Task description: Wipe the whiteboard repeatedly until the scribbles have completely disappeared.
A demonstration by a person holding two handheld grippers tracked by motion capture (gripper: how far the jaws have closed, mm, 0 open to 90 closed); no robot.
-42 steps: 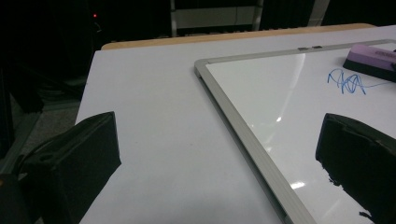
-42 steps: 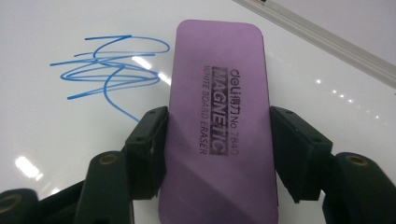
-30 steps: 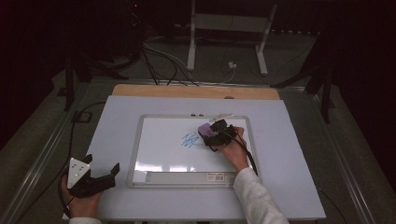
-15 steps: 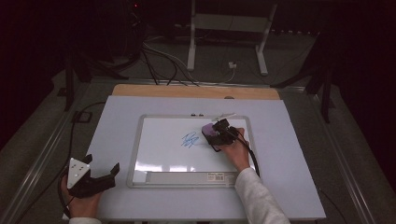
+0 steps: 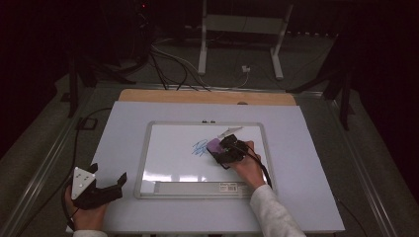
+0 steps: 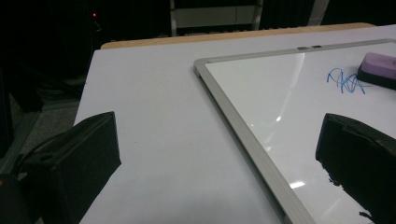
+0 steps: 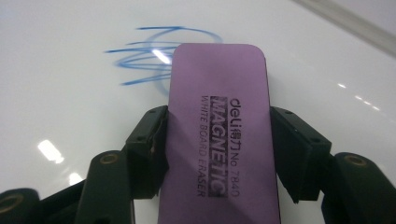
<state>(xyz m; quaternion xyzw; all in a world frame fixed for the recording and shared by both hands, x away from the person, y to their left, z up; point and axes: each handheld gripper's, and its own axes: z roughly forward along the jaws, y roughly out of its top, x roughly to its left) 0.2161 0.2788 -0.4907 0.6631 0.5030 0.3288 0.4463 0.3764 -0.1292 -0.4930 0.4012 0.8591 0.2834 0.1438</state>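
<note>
A purple magnetic whiteboard eraser [image 7: 219, 116] lies flat on the whiteboard [image 5: 168, 153], just right of a blue scribble [image 5: 199, 147]. My right gripper [image 7: 217, 140] has just been closing, and its pads now press on both long sides of the eraser [image 5: 215, 145]. The scribble [image 7: 144, 58] sits beyond the eraser's far end. My left gripper [image 5: 107, 174] rests on the table at the near left, off the board, open with nothing held. From the left gripper [image 6: 215, 154] the board's corner, the scribble [image 6: 345, 81] and the eraser [image 6: 379, 70] show at the right.
The whiteboard has a grey frame [image 6: 243, 126] and a tray strip [image 5: 192, 186] along its near edge. It lies on a white table cover [image 5: 306, 163] with a wooden edge [image 5: 207, 97] behind. Cables and a metal stand [image 5: 237, 44] are on the dark floor beyond.
The right hand has drawn the eraser slightly toward the near side, next to the scribble. The left gripper has not moved.
</note>
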